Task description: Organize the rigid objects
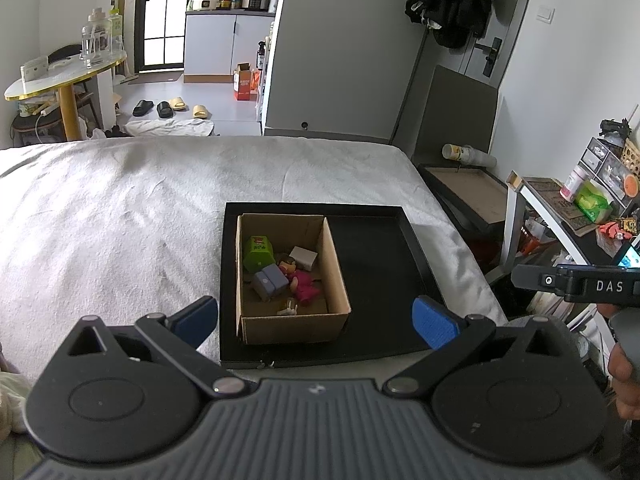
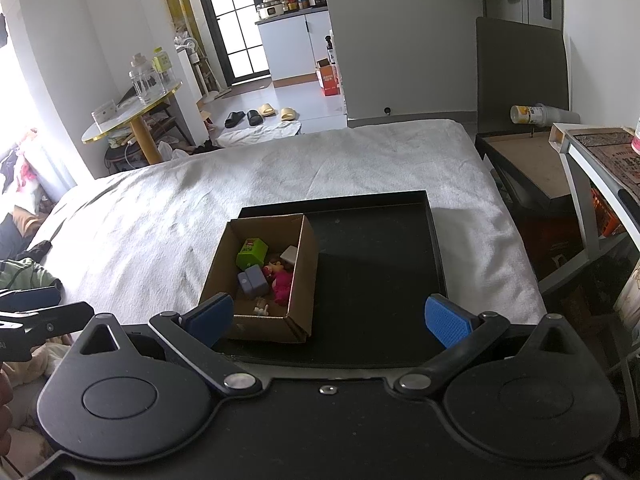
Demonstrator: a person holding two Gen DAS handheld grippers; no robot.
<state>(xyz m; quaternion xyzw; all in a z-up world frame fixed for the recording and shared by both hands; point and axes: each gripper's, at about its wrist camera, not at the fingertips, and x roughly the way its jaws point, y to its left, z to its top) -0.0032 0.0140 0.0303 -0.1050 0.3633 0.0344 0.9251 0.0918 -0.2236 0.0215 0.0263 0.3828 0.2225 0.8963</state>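
Observation:
An open cardboard box (image 1: 335,276) (image 2: 306,264) stands in the left half of a black tray (image 1: 380,264) (image 2: 380,264) on the white bed. In it lie a green block (image 1: 258,254) (image 2: 251,253), a grey-blue block (image 1: 270,282) (image 2: 253,280), a white block (image 1: 304,257) (image 2: 290,255), a pink doll (image 1: 302,282) (image 2: 282,282) and a small white piece (image 1: 289,309) (image 2: 262,309). My left gripper (image 1: 316,322) is open and empty, just in front of the box. My right gripper (image 2: 328,320) is open and empty, above the tray's near edge.
The white bed cover (image 1: 120,208) (image 2: 160,208) spreads left and behind the tray. Right of the bed stand a dark framed board (image 1: 468,192) (image 2: 524,164) and a cluttered shelf (image 1: 592,200). The right gripper's body (image 1: 580,284) shows in the left wrist view; the left gripper's edge (image 2: 36,312) shows in the right wrist view.

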